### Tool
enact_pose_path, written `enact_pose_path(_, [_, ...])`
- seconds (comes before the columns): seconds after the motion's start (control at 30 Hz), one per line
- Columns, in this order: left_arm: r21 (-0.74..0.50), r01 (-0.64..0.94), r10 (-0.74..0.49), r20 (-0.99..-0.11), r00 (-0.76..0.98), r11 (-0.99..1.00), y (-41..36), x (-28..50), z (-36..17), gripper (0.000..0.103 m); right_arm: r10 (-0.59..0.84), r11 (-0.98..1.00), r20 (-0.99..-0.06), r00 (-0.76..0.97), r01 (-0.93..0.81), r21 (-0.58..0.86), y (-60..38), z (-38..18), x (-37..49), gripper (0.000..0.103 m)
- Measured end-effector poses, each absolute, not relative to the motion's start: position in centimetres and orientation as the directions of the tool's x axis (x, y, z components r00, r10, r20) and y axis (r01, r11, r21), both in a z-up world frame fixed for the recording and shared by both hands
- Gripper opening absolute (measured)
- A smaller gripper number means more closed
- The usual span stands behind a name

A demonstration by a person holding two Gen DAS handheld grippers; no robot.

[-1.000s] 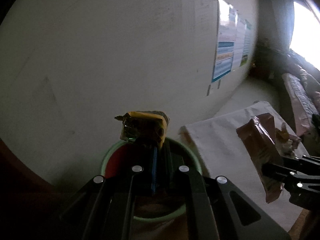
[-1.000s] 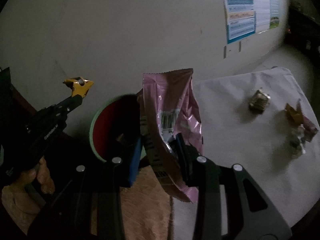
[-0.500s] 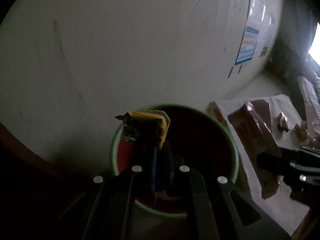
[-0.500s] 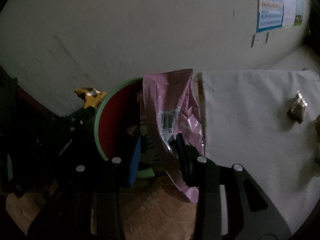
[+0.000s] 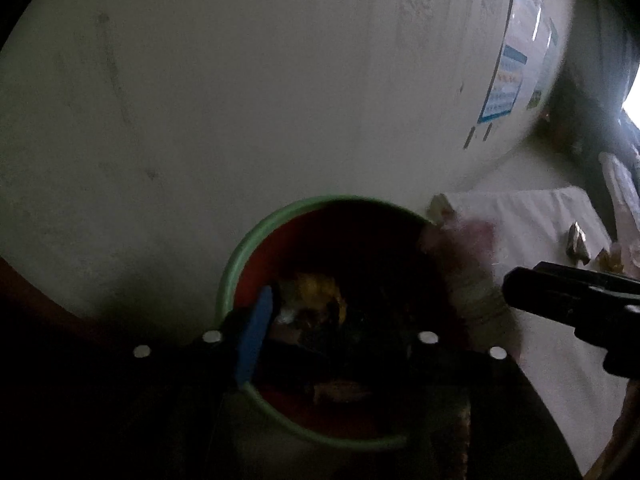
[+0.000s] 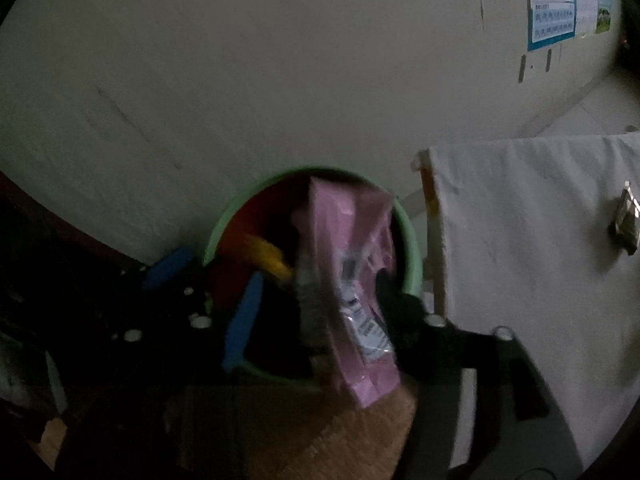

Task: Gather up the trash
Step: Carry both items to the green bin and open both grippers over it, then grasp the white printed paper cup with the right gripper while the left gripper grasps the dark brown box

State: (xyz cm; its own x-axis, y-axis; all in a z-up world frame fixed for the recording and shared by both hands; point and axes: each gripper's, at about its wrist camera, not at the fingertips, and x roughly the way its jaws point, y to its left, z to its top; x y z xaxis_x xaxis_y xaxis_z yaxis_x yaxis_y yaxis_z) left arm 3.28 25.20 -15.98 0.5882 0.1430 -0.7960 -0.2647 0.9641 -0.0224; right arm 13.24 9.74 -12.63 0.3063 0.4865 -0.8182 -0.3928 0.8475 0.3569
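A round bin with a green rim (image 5: 240,256) and red inside stands below both grippers, against the wall. My left gripper (image 5: 332,320) hangs over it, jaws opening; the yellow wrapper (image 5: 320,292) lies loose between and below the fingers, inside the bin. My right gripper (image 6: 320,288) is over the same bin (image 6: 412,248), jaws opening. The pink snack bag (image 6: 352,280) hangs blurred between them, clear of the blue pad (image 6: 244,320), its top inside the bin. The yellow wrapper (image 6: 268,256) also shows there.
A table under a white cloth (image 6: 520,240) stands right of the bin, with a small crumpled wrapper (image 6: 624,220) on it and more wrappers (image 5: 578,240) farther along. A pale wall with a poster (image 6: 552,4) is behind. Brown cardboard (image 6: 340,432) lies in front of the bin.
Both grippers dropped closer over the bin and their jaws spread. The yellow wrapper left the left fingertips and fell into the bin. The pink bag slipped loose from the right fingers.
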Motion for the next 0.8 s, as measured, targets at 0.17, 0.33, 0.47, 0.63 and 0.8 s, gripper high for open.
enact_pose_path(0.17, [-0.01,-0.281,0.158,-0.808,0.567,0.96,25.0,3.5,-16.3,0.05,0.495,0.849,-0.805,0.327,-0.377,0.369,8.5,-12.3,12.6,0.064])
enact_pose_path(0.33, [0.004,-0.257,0.155,-0.805,0.573,0.966,23.3,3.5,-16.2,0.051,0.385,0.909,-0.818,0.426,-0.328,0.258,2.7,-12.0,11.3,0.07])
enact_pose_path(0.47, [0.002,-0.237,0.148,-0.788,0.598,0.971,21.9,3.6,-15.2,0.052,0.218,0.969,-0.839,0.498,-0.212,0.126,-4.9,-12.7,10.6,0.07])
enact_pose_path(0.63, [0.009,-0.177,0.12,-0.77,0.626,0.984,18.5,4.3,-13.9,0.055,-0.004,1.0,-0.859,0.512,0.017,0.006,-16.6,-14.3,10.3,0.07])
enact_pose_path(0.8, [0.022,-0.088,0.072,-0.779,0.623,0.996,14.4,5.0,-13.6,0.056,-0.119,0.978,-0.883,0.454,0.206,-0.027,-24.9,-16.5,11.3,0.07])
